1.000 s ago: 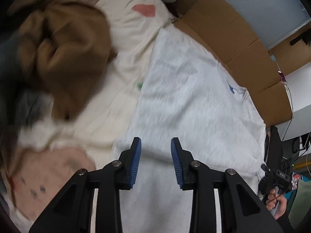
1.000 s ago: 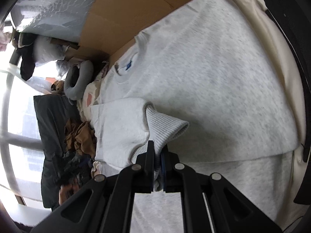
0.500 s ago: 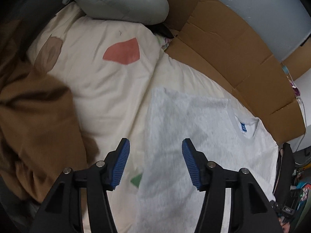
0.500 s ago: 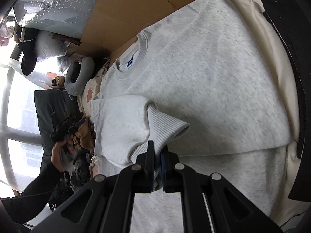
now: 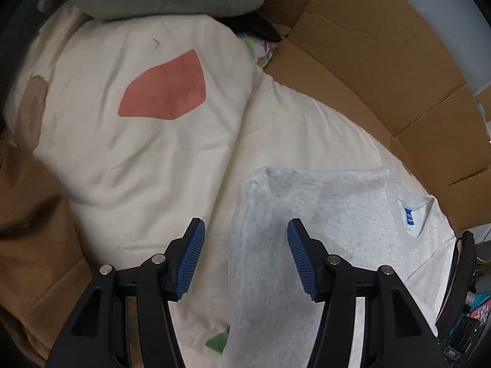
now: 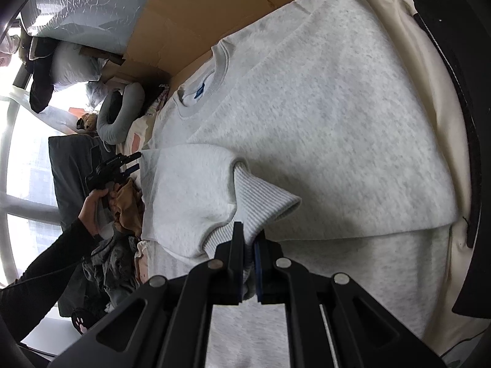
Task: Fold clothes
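The soft, limp grey sweatshirt [image 6: 322, 122] is best gripped at edges; its ribbed cuff [image 6: 264, 205] is pinched by the right tongs [image 6: 248, 242], while the left tongs [image 5: 244, 260] are held wide, empty.

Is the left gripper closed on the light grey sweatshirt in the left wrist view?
No, the left gripper has its blue pads spread apart above the light grey sweatshirt, pressing on nothing.

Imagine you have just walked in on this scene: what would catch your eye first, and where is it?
The pale grey sweatshirt spread across the cream bedding dominates, its blue neck label toward the cardboard. Next, the ribbed cuff of its folded-over sleeve, pinched in the shut right claw. In the left wrist view, the open left claw hangs above the sweatshirt's edge, near a red patch on the bedding.
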{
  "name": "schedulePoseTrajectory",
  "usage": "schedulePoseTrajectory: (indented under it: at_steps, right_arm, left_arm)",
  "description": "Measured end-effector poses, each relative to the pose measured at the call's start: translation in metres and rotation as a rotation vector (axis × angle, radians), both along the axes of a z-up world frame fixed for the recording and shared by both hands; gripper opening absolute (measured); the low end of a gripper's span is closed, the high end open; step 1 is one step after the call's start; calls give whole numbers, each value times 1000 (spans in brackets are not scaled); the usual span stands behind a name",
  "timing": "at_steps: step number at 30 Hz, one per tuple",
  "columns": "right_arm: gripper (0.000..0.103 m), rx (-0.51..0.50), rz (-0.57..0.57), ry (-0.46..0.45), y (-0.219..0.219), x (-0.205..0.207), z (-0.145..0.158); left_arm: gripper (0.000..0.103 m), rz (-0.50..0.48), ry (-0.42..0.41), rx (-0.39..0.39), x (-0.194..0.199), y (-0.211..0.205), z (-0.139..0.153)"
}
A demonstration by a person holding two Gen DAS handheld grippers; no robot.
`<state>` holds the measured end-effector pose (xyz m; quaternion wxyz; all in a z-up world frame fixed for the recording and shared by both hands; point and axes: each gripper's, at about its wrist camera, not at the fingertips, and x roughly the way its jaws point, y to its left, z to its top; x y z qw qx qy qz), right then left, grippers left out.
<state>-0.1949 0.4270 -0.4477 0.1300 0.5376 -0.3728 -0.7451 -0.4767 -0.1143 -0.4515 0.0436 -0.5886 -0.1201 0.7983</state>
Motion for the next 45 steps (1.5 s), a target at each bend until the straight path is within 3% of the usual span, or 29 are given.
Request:
schedulePoseTrajectory:
  at_steps: [2,4,5,8,12,19,27,32,36,40,43,45]
  right_arm:
    - [5,3,2,-3,0,0,-1]
    - [5,5,2,-3,-1,0,-2]
    - [5,7,2,-2,-1,-1,-1]
    - [5,12,4,5,-2,-2,2]
    - [5,27,10,32,-2,-5,12]
    - [5,80,18,64,-8,-13,20]
    - [5,127,10,41,-5,-20,6]
    - [5,143,4,-28,-4,-23,-25]
    - [15,139,-29,-47,5,-20,-25]
    - [24,128,-64,-36,16,-14,-15]
    - [39,98,-81,-24,25,-9,-9]
    - [44,84,-98,-16,31,-5,-3]
  left_arm:
    - [55,-11,-4,-37,-5,3,-3]
    - [32,-12,-8,-28,-9,3,-3]
    - [14,-5,-15,-20,-11,2,-4]
    - [5,-12,-15,-66,-13,11,-1]
    - [4,-33,32,-134,-16,20,12]
    - [4,-29,50,-161,-18,11,16]
    - [4,-8,41,-164,-26,9,7]
    - [6,-4,-2,-159,-32,8,-2]
    - [7,33,-33,-142,-34,2,6]
    - [7,32,-11,-128,-32,-1,30]
    - [10,10,-2,-122,-23,2,42]
    - [25,-20,4,-118,-15,5,49]
